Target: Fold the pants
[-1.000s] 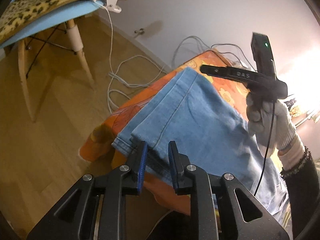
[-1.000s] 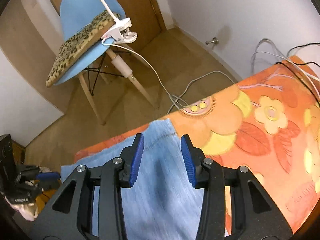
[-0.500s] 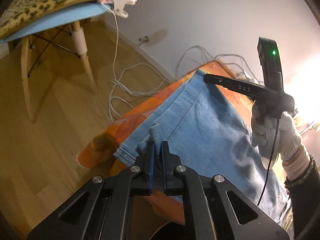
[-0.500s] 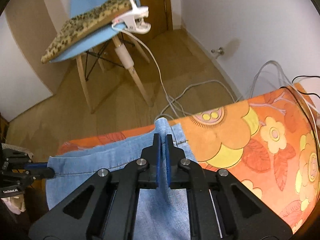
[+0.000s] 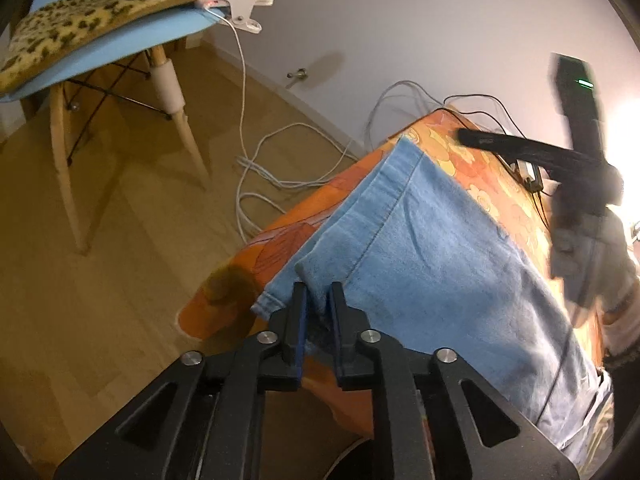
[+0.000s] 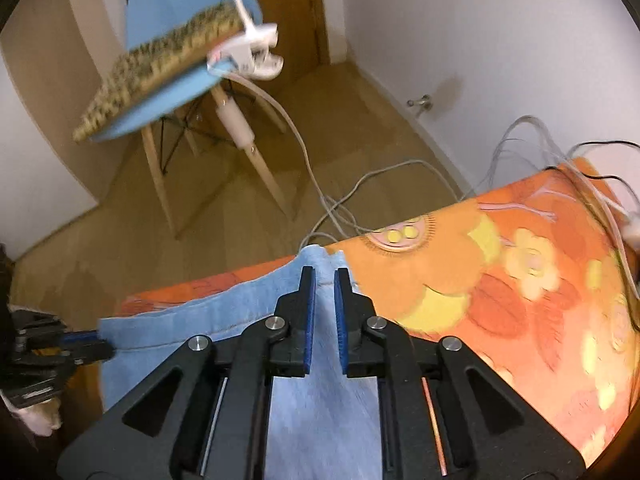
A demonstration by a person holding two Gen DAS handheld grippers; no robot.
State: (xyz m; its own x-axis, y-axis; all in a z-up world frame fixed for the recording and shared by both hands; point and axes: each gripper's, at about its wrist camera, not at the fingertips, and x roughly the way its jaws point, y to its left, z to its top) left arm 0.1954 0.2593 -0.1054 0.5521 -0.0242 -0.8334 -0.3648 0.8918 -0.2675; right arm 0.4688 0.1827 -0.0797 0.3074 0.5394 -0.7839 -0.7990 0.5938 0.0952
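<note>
The pants [image 5: 432, 264] are light blue denim, lying flat along an orange flowered cloth [image 6: 500, 280] that covers the table, with a stitched seam running lengthwise and a hemmed end reaching the table's far edge. At the near corner of that hem the left gripper [image 5: 318, 312] has a raised pinch of denim between its blue-padded fingers; its jaws are opening, yet the fabric still stands bunched up and pressed between the pads. The right gripper [image 6: 324, 304] sits at the other corner of the hem, jaws opening too, with a small peak of denim lifted between its pads. The left wrist view alone shows the long run of the pant leg back toward the person, and the right gripper from outside, blurred, held by a gloved hand [image 5: 588, 256]. The right wrist view alone shows the hem edge crosswise, the left gripper's tip at its far corner, and a wide spread of the floral cloth. Both views take in a blue chair [image 6: 168, 92] with a leopard-print cushion [image 5: 104, 12] and white cables [image 5: 256, 176] on the wooden floor
</note>
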